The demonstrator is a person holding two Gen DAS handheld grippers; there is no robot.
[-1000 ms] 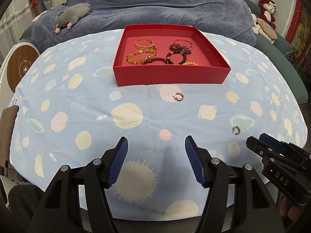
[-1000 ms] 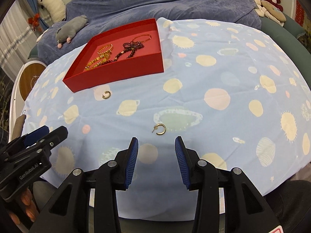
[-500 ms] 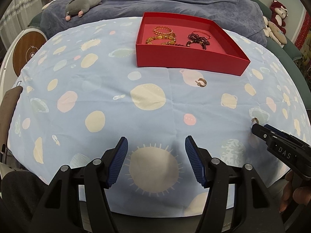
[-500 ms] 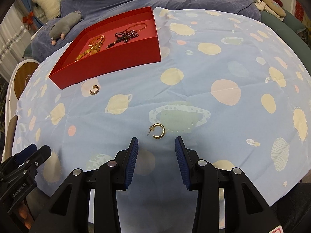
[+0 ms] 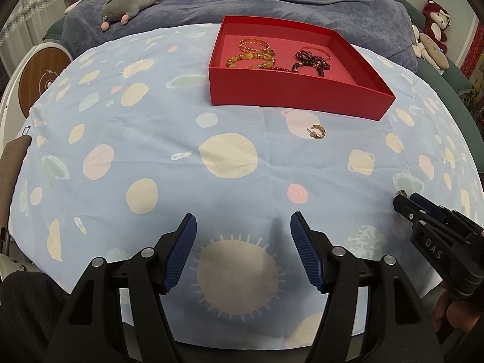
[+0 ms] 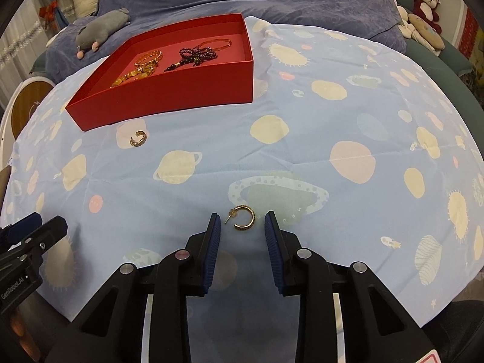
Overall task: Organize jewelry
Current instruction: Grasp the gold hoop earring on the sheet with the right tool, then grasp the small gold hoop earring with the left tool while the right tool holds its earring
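A red box (image 5: 290,90) (image 6: 169,96) at the back of the table holds gold and amber bracelets (image 5: 254,53) and dark bead bracelets (image 5: 311,60). A gold hoop earring (image 6: 243,217) lies on the cloth right between the tips of my open right gripper (image 6: 242,227). A second hoop earring (image 5: 317,131) (image 6: 138,139) lies just in front of the box. My left gripper (image 5: 242,233) is open and empty, low over the near part of the table. The right gripper also shows at the right edge of the left wrist view (image 5: 423,211).
The table wears a light blue cloth with planets and suns (image 5: 151,151). A blue-covered sofa with a grey plush toy (image 5: 130,3) and more plush toys (image 5: 432,30) stands behind. A round wooden-topped object (image 5: 39,81) is at the left.
My right gripper has moved forward, so the near earring now lies between its fingertips. My left gripper has shifted its view left; the box now sits right of centre.
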